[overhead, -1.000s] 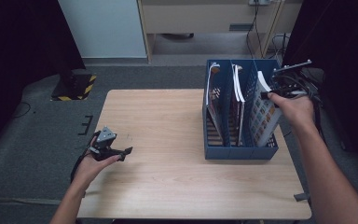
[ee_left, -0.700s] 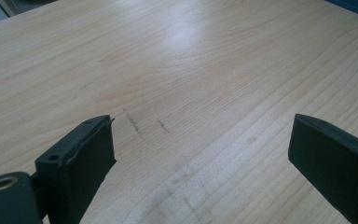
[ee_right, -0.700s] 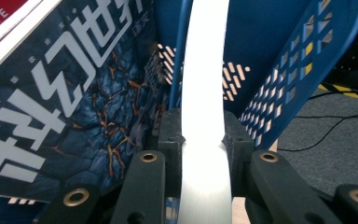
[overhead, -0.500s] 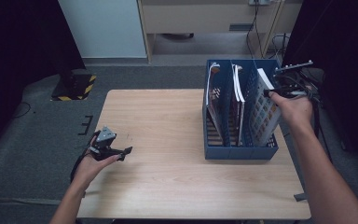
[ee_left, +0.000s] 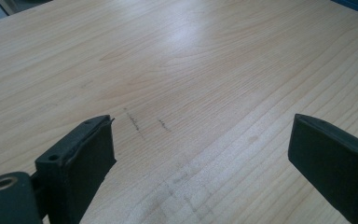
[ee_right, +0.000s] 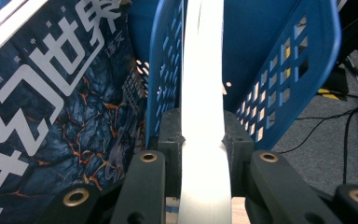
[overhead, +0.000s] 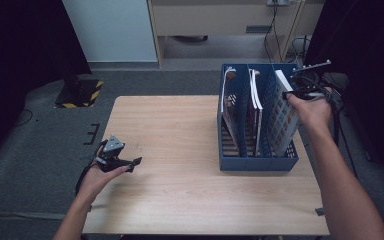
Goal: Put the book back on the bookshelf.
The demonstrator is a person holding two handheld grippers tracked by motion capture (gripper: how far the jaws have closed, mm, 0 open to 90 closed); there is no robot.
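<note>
A wooden table (overhead: 180, 130) is standing on grey carpet. At its far right, the right gripper (overhead: 300, 90) is clamping a white book (ee_right: 203, 116) in the blue rack's (overhead: 257, 162) rightmost slot. Near left, the left gripper (overhead: 130, 163) is hovering wide open, gripping nothing.

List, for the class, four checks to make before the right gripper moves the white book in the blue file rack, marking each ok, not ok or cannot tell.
1. Right gripper clamped on the white book: ok.
2. Book inside the rightmost slot of the blue file rack: ok.
3. Book bottom resting on the rack floor: cannot tell.
4. Left gripper open, over bare table, away from the rack: ok.
</note>
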